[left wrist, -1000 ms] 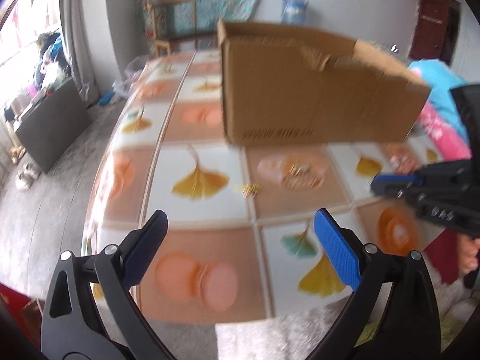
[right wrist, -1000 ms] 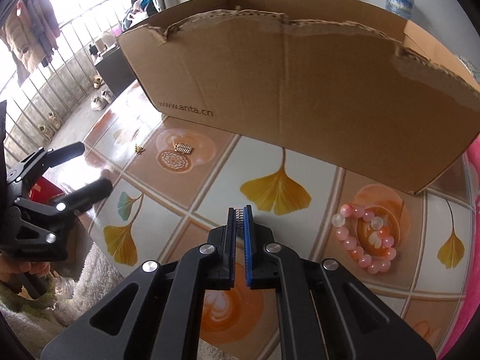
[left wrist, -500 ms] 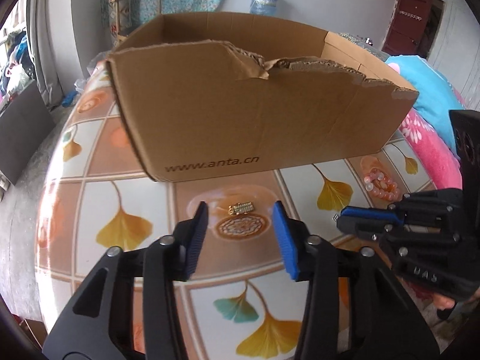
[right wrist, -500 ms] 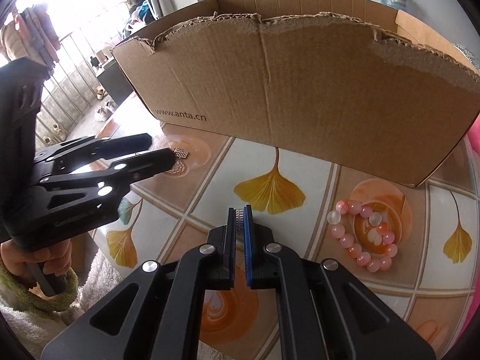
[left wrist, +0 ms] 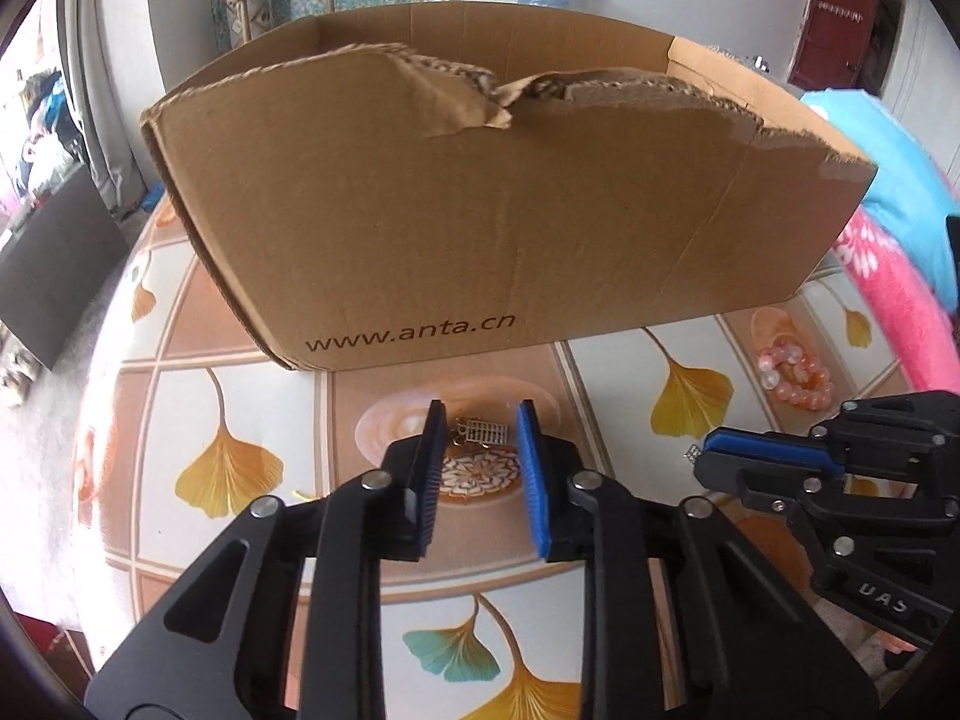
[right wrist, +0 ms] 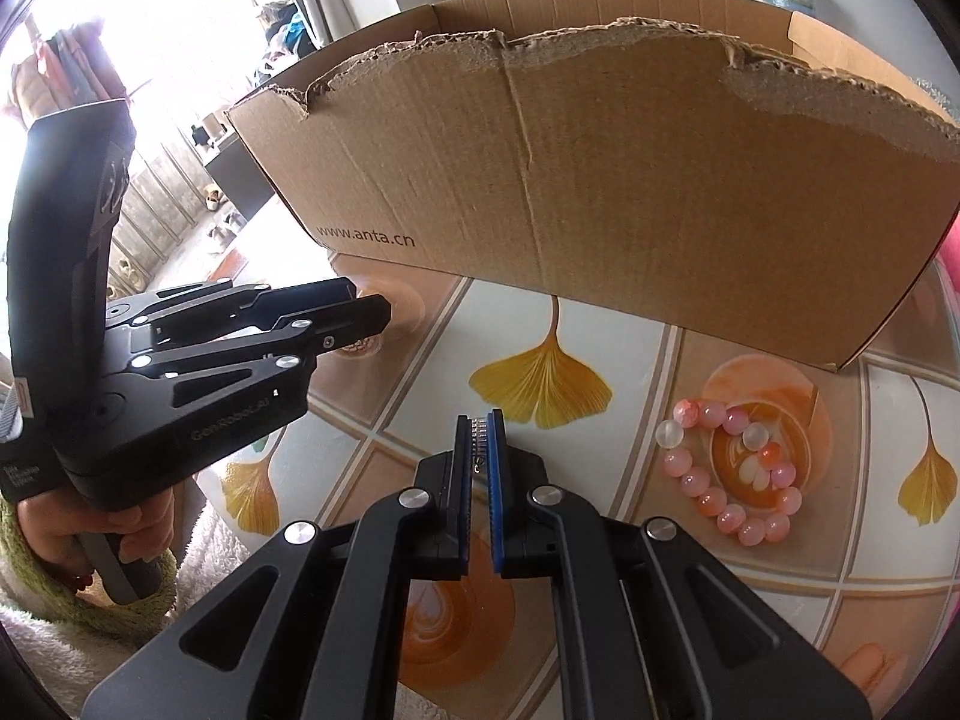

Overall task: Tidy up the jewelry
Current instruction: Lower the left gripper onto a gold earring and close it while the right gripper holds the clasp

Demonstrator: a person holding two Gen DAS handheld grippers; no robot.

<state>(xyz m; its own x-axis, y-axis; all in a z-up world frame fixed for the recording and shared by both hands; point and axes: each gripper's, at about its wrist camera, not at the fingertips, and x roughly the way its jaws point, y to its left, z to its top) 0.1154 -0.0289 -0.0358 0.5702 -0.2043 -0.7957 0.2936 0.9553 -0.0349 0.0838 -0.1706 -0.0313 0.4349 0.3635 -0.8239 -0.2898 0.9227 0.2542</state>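
The left gripper point(left wrist: 480, 441) tilts steeply down toward the table, its jaws closing, the blue pads not yet pressing on anything. The right gripper point(right wrist: 479, 441) tilts down likewise, clamped on a small beaded piece at its fingertips. A hand point(right wrist: 90, 534) in a fuzzy green cuff grips the left gripper's handle.

My black two-finger gripper point(left wrist: 480, 438) carries blue ribbed pads point(left wrist: 531, 468). The small gold charm point(left wrist: 483, 431) lies on a tablecloth point(left wrist: 630, 372) checked orange and white with yellow ginkgo leaves. Plain brown cardboard box point(left wrist: 480, 210); pink bead bracelet point(right wrist: 735, 474).
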